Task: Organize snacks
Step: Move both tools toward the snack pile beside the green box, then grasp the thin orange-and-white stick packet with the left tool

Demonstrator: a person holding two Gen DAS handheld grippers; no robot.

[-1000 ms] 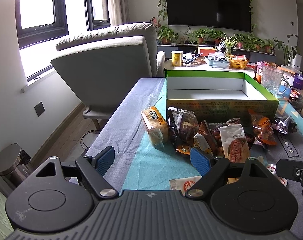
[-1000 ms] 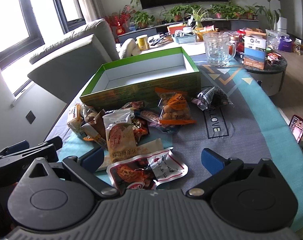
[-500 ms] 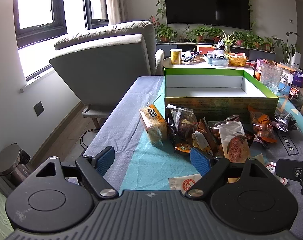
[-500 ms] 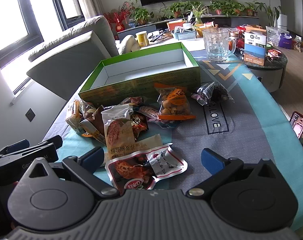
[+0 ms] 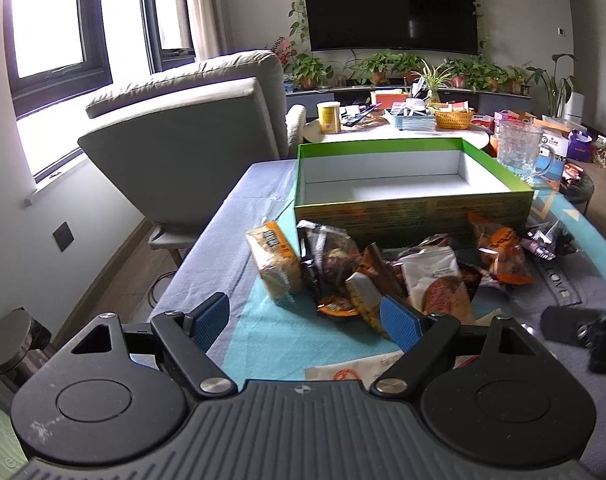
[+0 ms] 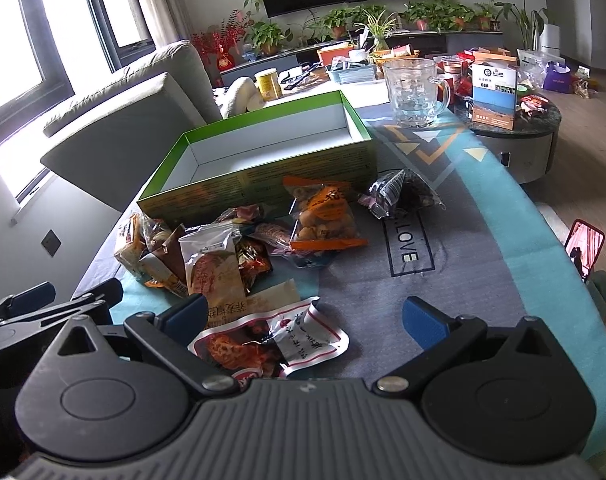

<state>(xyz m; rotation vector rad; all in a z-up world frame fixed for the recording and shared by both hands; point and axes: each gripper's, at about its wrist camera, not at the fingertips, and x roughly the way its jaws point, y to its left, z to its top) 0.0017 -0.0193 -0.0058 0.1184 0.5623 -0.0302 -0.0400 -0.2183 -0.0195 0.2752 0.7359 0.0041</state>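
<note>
An empty green box (image 5: 411, 216) (image 6: 263, 176) with a white inside stands on the table. In front of it lies a heap of snack packets: a yellow cracker pack (image 5: 273, 264), a dark packet (image 5: 331, 256), a white packet (image 5: 439, 284) (image 6: 215, 268) and an orange bag (image 5: 499, 252) (image 6: 323, 216). A red-and-white packet (image 6: 271, 340) lies nearest, below my right gripper (image 6: 303, 316), which is open with nothing held. My left gripper (image 5: 307, 316) is open too, hovering short of the heap and holding nothing. A dark packet (image 6: 403, 192) lies apart to the right.
A glass pitcher (image 6: 415, 92) stands behind the box at the right. A grey armchair (image 5: 191, 136) sits left of the table, a bin (image 5: 15, 344) on the floor. A cluttered white table (image 5: 403, 128) with a yellow can and baskets lies beyond. The left gripper's body (image 6: 43, 312) shows in the right wrist view.
</note>
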